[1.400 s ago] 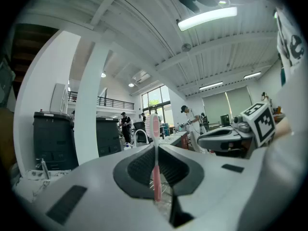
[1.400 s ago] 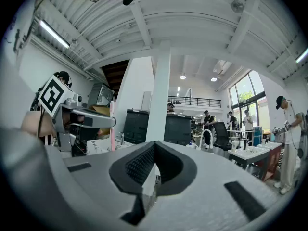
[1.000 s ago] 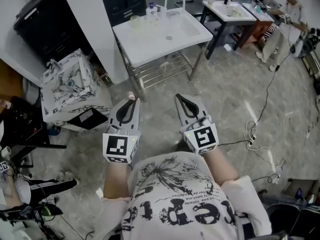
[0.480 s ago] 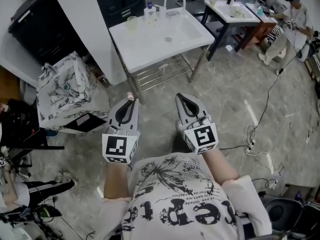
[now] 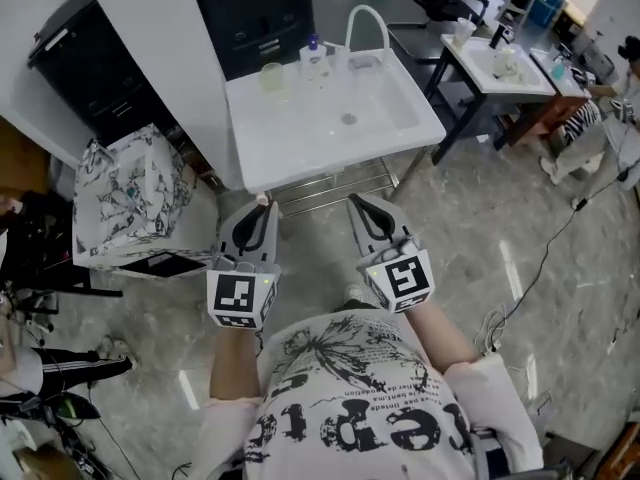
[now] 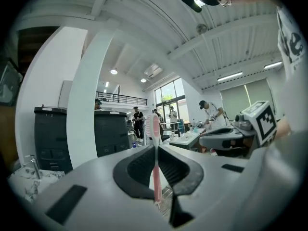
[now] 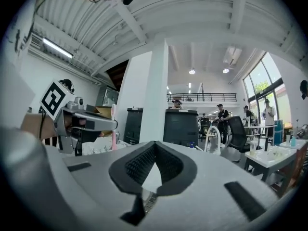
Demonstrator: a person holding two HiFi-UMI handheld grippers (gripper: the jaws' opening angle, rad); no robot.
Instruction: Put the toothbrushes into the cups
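The left gripper (image 5: 262, 206) is clenched on a pink toothbrush (image 6: 156, 165). Its jaws pinch the handle, and the brush stands upright with the bristle head above the jaw tips. The right gripper (image 5: 357, 201) is closed with nothing between its pads (its own view shows only bare black pads meeting at the tips). Both are held level and side by side in front of the person's chest.

Just beyond the tips is a white sink stand (image 5: 290, 143), with its near edge almost touching them in the head view. A pale green cup (image 5: 272, 76) stands at the far edge, towards the far left corner. Beside it are a small bottle with a blue cap (image 5: 313, 58) and a curved white tap (image 5: 366, 28). There may be a second, clear cup by the tap, but it is too faint to tell.

A second ago the stand was well ahead across open floor. The person has since walked up to it, and neither gripper has altered its hold. The carry therefore looks nearly done. The likely next step is to reach over the basin to the far edge and lower the brush, handle first, into a cup. No other toothbrush is visible.
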